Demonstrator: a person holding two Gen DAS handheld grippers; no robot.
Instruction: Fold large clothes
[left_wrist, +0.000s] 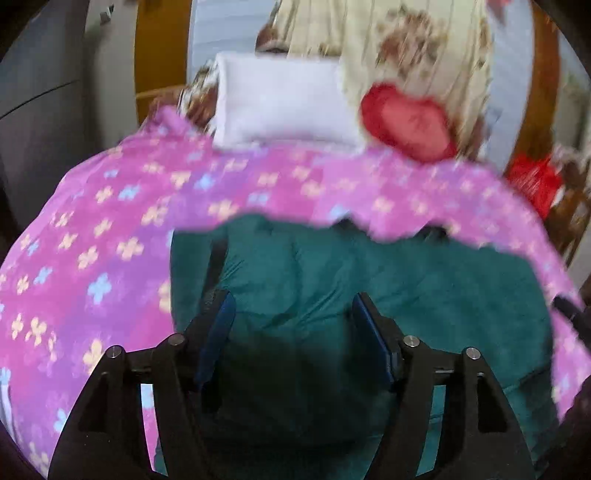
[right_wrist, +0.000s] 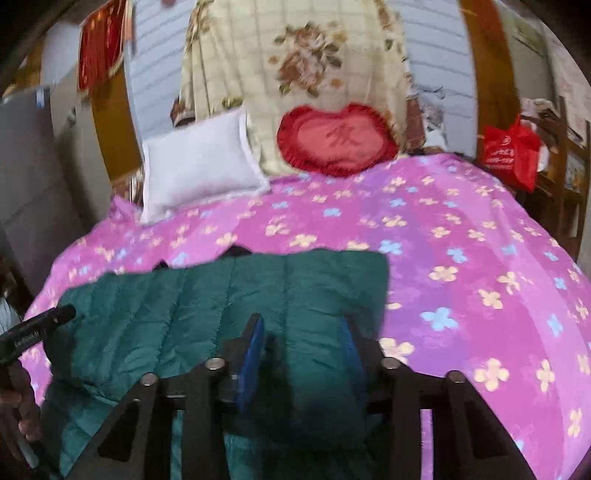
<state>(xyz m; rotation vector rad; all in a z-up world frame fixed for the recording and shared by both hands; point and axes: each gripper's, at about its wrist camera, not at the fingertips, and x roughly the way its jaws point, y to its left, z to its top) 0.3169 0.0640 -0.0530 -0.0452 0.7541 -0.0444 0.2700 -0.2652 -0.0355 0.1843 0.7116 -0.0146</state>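
Teal quilted jacket (left_wrist: 369, 280) lies flat on the pink flowered bedspread (left_wrist: 92, 240), and the left gripper (left_wrist: 291, 314) hovers above it, blue pads apart, nothing between them. Over to the right gripper (right_wrist: 301, 332): its pads pinch a raised fold of the jacket's edge.

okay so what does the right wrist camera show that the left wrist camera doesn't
Only the right wrist view shows the red hanging cloth on the wall, the person's hand, and the right hand-held gripper with a fold of the green quilted garment between its fingers. Only the left wrist view shows the left hand-held gripper open over the garment. Both show the pink flowered bedspread, white pillow, red heart cushion and red bag.
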